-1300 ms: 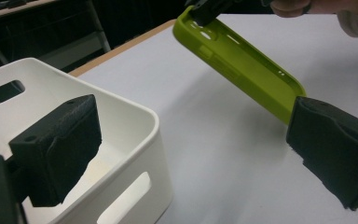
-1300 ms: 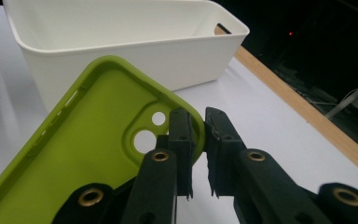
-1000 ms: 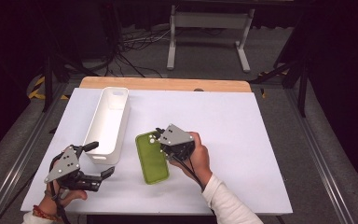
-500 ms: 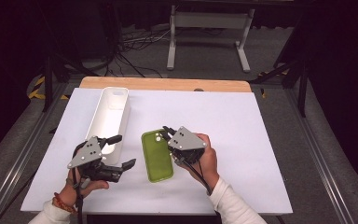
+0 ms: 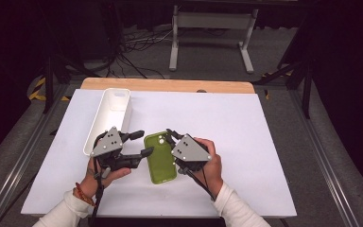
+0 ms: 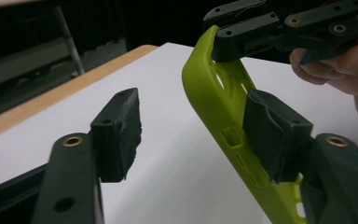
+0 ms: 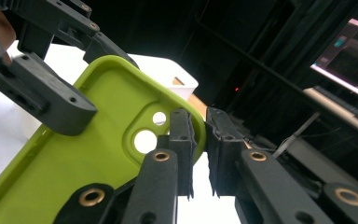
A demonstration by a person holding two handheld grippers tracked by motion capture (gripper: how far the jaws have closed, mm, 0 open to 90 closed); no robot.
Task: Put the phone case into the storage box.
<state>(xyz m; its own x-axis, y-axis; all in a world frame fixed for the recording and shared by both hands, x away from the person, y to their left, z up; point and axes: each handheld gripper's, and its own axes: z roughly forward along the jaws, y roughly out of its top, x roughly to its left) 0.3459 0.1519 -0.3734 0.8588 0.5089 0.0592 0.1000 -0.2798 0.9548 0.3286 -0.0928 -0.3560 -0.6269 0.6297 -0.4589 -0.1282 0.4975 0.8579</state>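
Green phone case lifted between two grippers, second grip not yet made

The lime-green soft plastic phone case [image 5: 160, 157] is held tilted above the white worktop [image 5: 246, 137], near its front edge; the right gripper [image 5: 172, 138] has its fingers clamped on the case's rim at the camera-hole corner. The left gripper [image 5: 142, 143] has just been closing, its fingers apart around the case's long side edge: one pad [image 6: 272, 133] lies against the inside wall, the other [image 6: 119, 130] stands clear of it. Judged from this, the pick-up is done; left are the second grip and whatever follows, perhaps with the white oblong plastic tray [image 5: 111, 116] just behind
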